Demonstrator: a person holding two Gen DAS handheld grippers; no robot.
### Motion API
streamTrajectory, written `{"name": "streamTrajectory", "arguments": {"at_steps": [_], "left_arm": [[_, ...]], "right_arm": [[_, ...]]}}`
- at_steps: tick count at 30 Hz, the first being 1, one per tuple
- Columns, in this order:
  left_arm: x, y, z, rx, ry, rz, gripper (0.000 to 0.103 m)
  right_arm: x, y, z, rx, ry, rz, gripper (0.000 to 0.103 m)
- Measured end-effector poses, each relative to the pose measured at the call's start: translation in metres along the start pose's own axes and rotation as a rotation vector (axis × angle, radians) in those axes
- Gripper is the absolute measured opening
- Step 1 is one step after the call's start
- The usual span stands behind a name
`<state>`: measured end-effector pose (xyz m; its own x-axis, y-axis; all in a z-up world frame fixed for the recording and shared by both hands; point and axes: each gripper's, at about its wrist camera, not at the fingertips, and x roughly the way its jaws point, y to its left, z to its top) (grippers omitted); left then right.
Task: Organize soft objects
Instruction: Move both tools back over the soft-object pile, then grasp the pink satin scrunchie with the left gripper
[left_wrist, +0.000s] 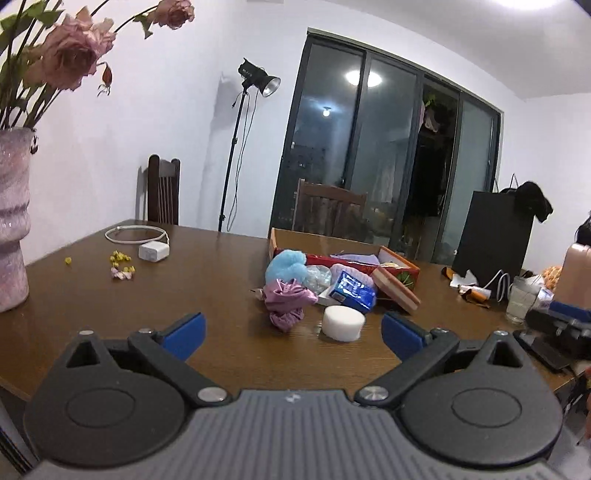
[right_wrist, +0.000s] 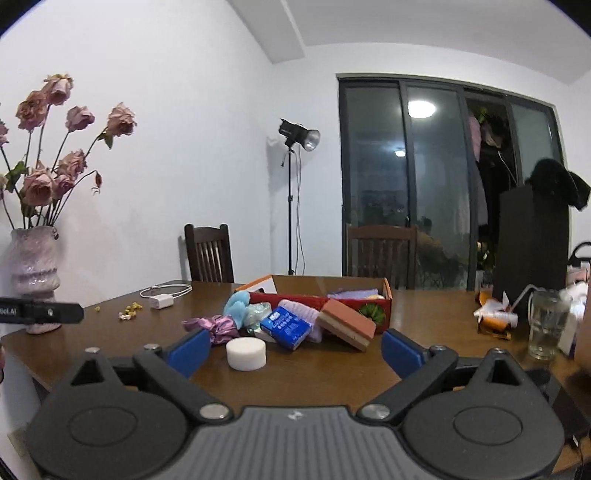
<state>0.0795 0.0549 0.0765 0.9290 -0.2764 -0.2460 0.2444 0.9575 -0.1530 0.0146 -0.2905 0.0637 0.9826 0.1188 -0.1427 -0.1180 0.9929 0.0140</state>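
Both claws, left (left_wrist: 291, 330) and right (right_wrist: 291, 349), are held spread wide w/ nothing gripped, short of the pile. Soft items are heaped against the red box (right_wrist: 373, 308) on the bench (left_wrist: 92, 295): white sponge (right_wrist: 246, 353) nearest in front, purple scrunchie (right_wrist: 218, 328) to its left, blue pack (right_wrist: 286, 326) btw. sponge and box.

Black gripper (left_wrist: 291, 334) – blue pads (left_wrist: 184, 334), silver screws

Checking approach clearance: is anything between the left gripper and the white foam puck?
Nothing visible. The left gripper, jaws wide and empty, faces the puck across bare table; the purple scrunchie lies just beside it.
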Motion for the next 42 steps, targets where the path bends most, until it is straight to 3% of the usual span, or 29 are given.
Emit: {"name": "streamTrajectory", "arguments": {"at_steps": [3,11,15,18,20,22,25,26,31,34,35,36,39,41,42], "left_arm": [[0.004,-0.002,0.0,0.011,-0.006,0.013,0.103],[0.04,-0.01,-0.005,0.028,0.024,0.014,0.103],[0.089,-0.014,0.007,0.03,0.008,0.044,0.103],[0.142,-0.014,0.013,0.024,0.082,0.035,0.098],[0.179,-0.013,0.012,0.024,0.144,0.049,0.08],[0.207,-0.014,0.006,0.037,0.168,0.073,0.069],[0.236,-0.009,-0.001,0.076,0.222,0.046,0.017],[0.235,-0.007,-0.002,0.062,0.22,0.05,0.015],[0.172,-0.006,0.002,0.023,0.159,0.063,0.015],[0.137,-0.026,-0.009,-0.024,0.175,0.053,0.02],[0.13,-0.037,-0.016,-0.031,0.188,0.057,0.036],[0.126,-0.047,-0.023,-0.048,0.182,0.044,0.043],[0.126,-0.072,-0.032,-0.028,0.193,-0.039,0.054],[0.124,-0.083,-0.03,-0.049,0.191,-0.133,0.074],[0.121,-0.084,-0.026,-0.062,0.193,-0.179,0.075]], "right_arm": [[0.003,-0.002,0.002,0.024,-0.009,0.004,0.1],[0.029,-0.008,-0.012,0.067,0.071,0.004,0.099],[0.052,-0.012,-0.021,0.1,0.12,0.012,0.098],[0.067,-0.014,-0.026,0.114,0.148,0.019,0.097],[0.075,-0.015,-0.028,0.117,0.161,0.021,0.097],[0.08,-0.017,-0.029,0.12,0.167,0.02,0.097],[0.089,-0.021,-0.032,0.128,0.191,0.02,0.097],[0.091,-0.022,-0.034,0.129,0.197,0.02,0.097],[0.093,-0.028,-0.039,0.138,0.204,0.026,0.097],[0.098,-0.03,-0.043,0.151,0.214,0.045,0.097],[0.102,-0.03,-0.044,0.149,0.221,0.052,0.097],[0.104,-0.03,-0.045,0.146,0.224,0.057,0.097],[0.106,-0.031,-0.044,0.153,0.214,0.061,0.097],[0.101,-0.034,-0.04,0.161,0.204,0.054,0.097],[0.097,-0.037,-0.038,0.165,0.194,0.052,0.097]]}}
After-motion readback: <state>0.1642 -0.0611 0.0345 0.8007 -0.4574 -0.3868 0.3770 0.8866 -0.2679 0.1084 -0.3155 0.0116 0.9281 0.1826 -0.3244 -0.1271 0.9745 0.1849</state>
